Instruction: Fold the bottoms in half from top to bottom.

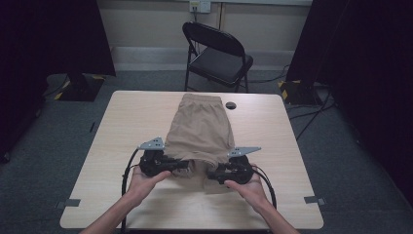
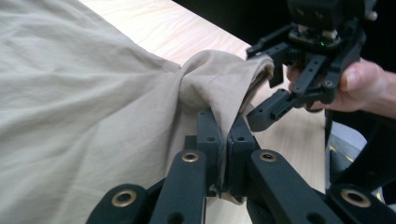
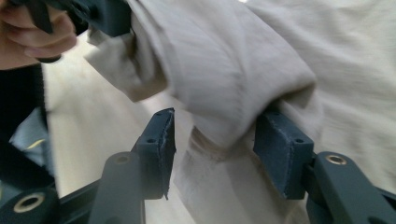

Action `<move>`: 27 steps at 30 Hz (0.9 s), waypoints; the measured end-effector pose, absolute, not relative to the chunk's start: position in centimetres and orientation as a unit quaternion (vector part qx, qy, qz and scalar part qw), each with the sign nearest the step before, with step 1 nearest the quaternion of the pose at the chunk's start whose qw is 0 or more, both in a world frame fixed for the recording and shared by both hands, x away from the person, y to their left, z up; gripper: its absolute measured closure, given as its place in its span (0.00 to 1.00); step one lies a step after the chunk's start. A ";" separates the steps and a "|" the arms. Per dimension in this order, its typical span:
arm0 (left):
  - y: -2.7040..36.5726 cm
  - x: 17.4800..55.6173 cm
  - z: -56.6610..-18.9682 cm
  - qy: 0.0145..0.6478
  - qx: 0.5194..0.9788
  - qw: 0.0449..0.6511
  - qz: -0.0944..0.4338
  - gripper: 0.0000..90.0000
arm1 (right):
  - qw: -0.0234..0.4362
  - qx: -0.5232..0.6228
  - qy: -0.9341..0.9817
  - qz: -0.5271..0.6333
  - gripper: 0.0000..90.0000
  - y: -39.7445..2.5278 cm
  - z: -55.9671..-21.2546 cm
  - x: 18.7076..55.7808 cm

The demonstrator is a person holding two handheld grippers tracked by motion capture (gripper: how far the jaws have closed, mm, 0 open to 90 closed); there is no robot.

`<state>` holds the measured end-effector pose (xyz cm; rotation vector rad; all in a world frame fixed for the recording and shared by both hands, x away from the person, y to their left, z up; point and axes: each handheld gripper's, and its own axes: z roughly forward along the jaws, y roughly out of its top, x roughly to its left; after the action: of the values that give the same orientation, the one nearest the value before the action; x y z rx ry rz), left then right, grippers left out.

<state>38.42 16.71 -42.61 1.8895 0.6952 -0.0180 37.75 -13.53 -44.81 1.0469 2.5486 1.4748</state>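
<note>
A pair of tan shorts [image 1: 199,124] lies on the light wooden table [image 1: 136,112], waistband at the far end. My left gripper [image 1: 181,165] is shut on a bunched piece of the near hem [image 2: 219,84], the cloth pinched between its jaws [image 2: 223,140]. My right gripper [image 1: 213,173] stands open, its jaws apart on either side of a rolled fold of the shorts [image 3: 233,70]. In the left gripper view the right gripper [image 2: 275,88] sits at that fold, held by a hand [image 2: 359,86]. The right gripper view has its own fingertips [image 3: 161,130] wide apart.
A black folding chair [image 1: 219,53] stands beyond the table's far edge. A small black round cap [image 1: 230,105] sits in the tabletop near the waistband. Dark curtains and stands flank the room, and cables run on the floor at right.
</note>
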 end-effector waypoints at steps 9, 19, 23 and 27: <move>17.9 39.7 -44.1 0.324 0.793 0.516 -0.011 0.97 | 0.067 0.354 0.800 0.480 0.67 -15.3 -44.8 37.3; 17.3 40.6 -44.2 0.318 0.799 0.510 -0.010 0.97 | 0.021 0.330 0.819 0.469 0.58 -12.9 -45.9 36.7; 17.1 40.9 -44.7 0.320 0.803 0.503 -0.012 0.97 | 0.023 0.358 0.818 0.450 0.48 -12.1 -47.0 38.5; 17.0 41.1 -45.0 0.321 0.803 0.502 -0.016 0.97 | 0.024 0.369 0.819 0.440 0.49 -11.4 -48.2 39.2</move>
<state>41.05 16.95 -44.97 1.9414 0.7747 -0.0379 39.18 -11.35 -48.25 1.1407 2.5327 1.3606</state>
